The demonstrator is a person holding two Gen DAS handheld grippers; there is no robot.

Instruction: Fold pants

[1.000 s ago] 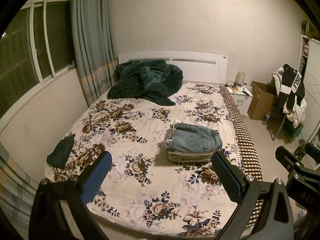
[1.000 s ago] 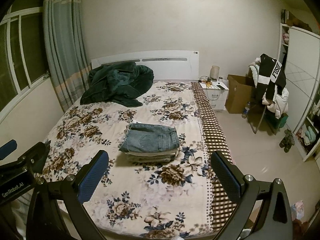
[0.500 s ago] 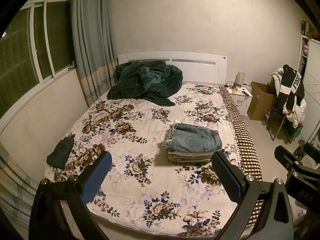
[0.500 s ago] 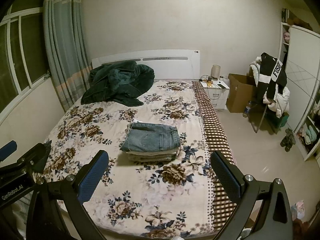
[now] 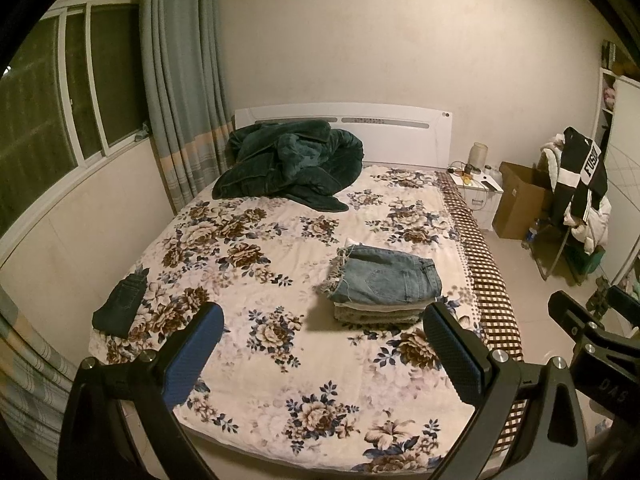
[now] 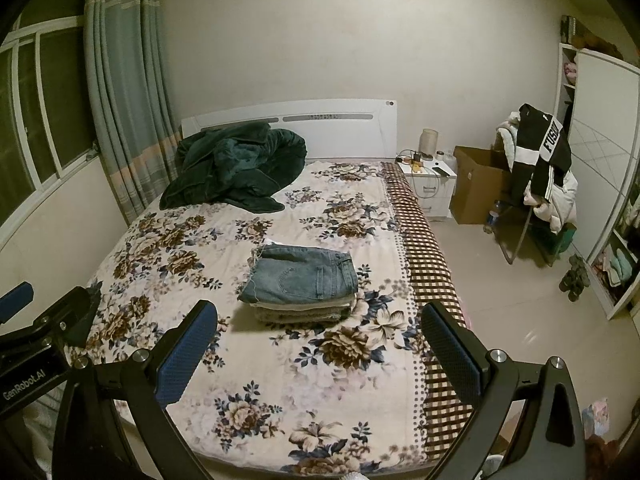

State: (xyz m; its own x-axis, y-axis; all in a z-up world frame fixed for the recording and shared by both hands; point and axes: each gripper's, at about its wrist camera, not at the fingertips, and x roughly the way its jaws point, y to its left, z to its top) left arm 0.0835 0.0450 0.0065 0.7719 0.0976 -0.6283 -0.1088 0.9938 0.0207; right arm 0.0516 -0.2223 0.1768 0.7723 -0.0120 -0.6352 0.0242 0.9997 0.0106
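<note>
The folded jeans (image 5: 386,276) lie on top of a small stack of folded clothes (image 5: 376,312) on the right half of the bed (image 5: 280,360), near its checked border. A second, dark pair of pants (image 5: 120,306) lies well apart at the left edge of the bed and looks only partly folded, so I judge it is the next piece.

The left claw (image 5: 324,354) and the right claw (image 6: 320,346) both hover above the foot of the bed, each spread wide and holding nothing.

To do this step well, the left claw should go to the dark pants, pinch one edge cleanly through all layers, and bring them to the open middle of the bed before folding. A shallow pinch may let the cloth slip.
</note>
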